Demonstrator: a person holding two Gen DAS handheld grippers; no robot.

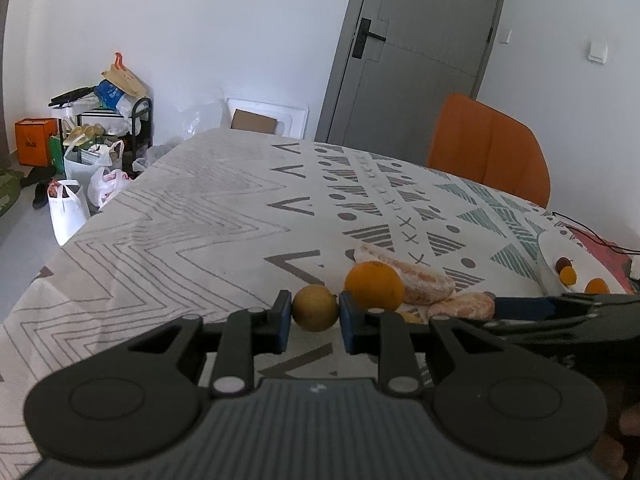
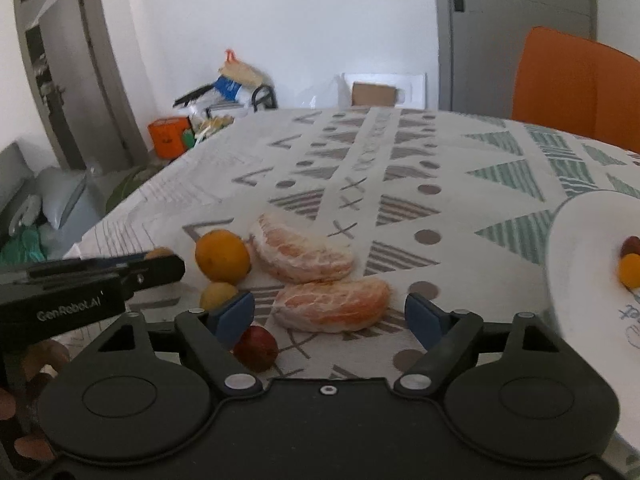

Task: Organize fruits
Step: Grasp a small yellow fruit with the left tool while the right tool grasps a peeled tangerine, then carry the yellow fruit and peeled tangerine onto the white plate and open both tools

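Setting: surface [image 1: 168,216] covered by a cloth with grey zigzags, triangles, dots and crosses; orange chair [image 1: 490,152] behind its far edge.
Left claw [image 1: 315,314]: closed on a small brownish-yellow round fruit [image 1: 315,307], which is pinched between the two blue pads and touched on both sides.
Right claw [image 2: 330,316]: wide open, nothing held; the blue fingers are spread to either side of the near peeled citrus segment [image 2: 332,306], neither seen touching it.
Far peeled citrus segment [image 2: 302,254]: laid on the cloth just behind the near one, almost touching it.
Orange [image 2: 222,256]: whole, on the cloth just left of the far segment; in the left wrist view it is seen right behind that claw's right pad.
Small yellow fruit [image 2: 218,295]: in front of the orange, close by the right claw's left finger.
Small red fruit [image 2: 256,346]: on the cloth beneath the right claw's left finger.
White plate [image 2: 580,248]: at the right side of the surface, well apart from the loose fruit; a dark red fruit [image 2: 632,245] and a small orange fruit [image 2: 630,270] are lying on it, touching.
Background: grey door [image 1: 416,40], cluttered rack [image 1: 104,120] and bags on the floor by the white wall.
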